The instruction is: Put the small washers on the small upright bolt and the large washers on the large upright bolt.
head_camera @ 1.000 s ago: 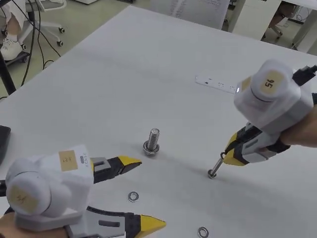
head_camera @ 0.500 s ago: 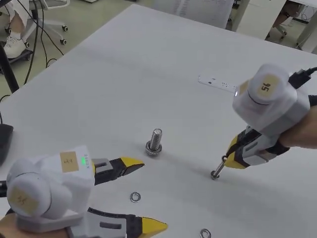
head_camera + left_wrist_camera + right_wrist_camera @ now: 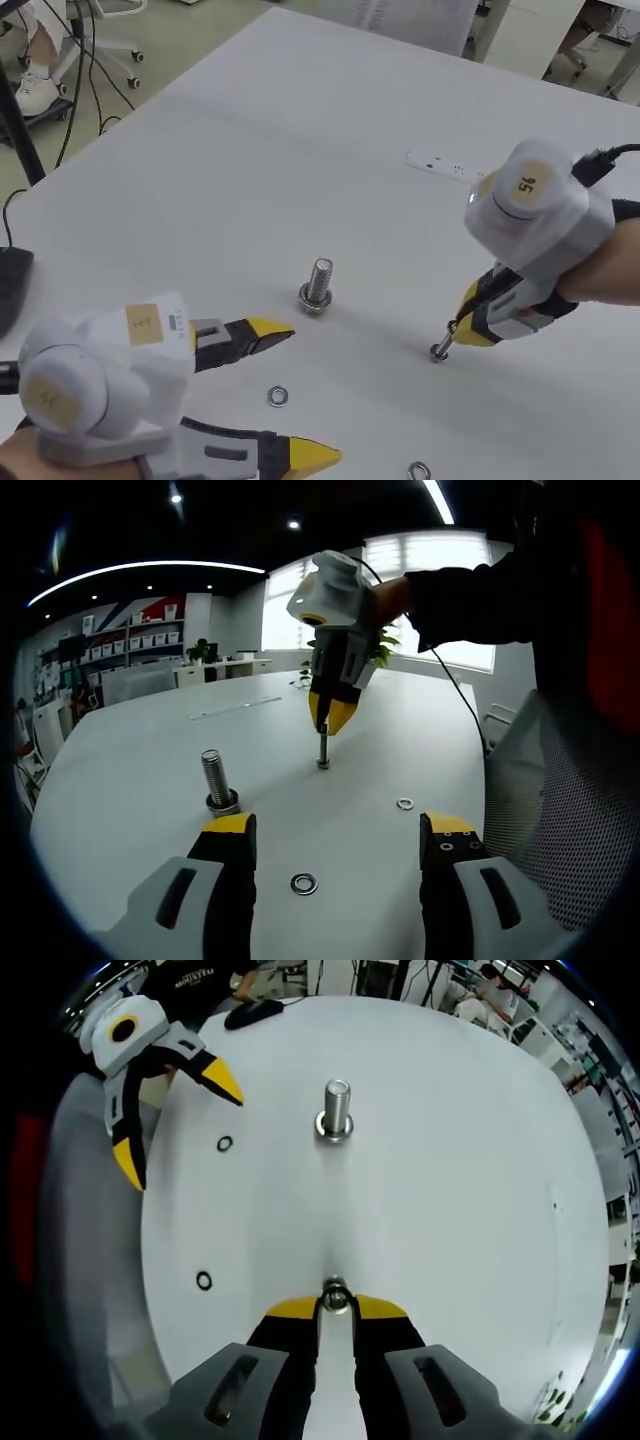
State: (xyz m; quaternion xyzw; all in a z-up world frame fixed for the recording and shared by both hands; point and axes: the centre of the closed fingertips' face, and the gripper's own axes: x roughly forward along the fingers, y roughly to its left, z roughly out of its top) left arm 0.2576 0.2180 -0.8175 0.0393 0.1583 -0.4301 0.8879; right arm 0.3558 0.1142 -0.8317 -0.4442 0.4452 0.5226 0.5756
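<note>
The right tool [image 3: 460, 325] is pinching the top of the small bolt [image 3: 441, 347], which is standing right of the large bolt [image 3: 318, 284]. The left tool [image 3: 312, 394] is hovering open, its jaws straddling a washer [image 3: 278, 397] lying on the near table [image 3: 250, 150]. Judging by this, it is about to need lowering and closing on that washer.

A white workbench [image 3: 250, 150] on greenish floor [image 3: 185, 30], bright windows [image 3: 395, 552], ceiling strip lights [image 3: 130, 572].

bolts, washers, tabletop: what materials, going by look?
The large threaded silver bolt looks like bare metal, likely steel, with bright glints along the threads. The thin silver small bolt has the same grey sheen but is too small to say more. The small silver ring washers are shiny, probably plated steel. The white tabletop is smooth and matte, perhaps laminate.
</note>
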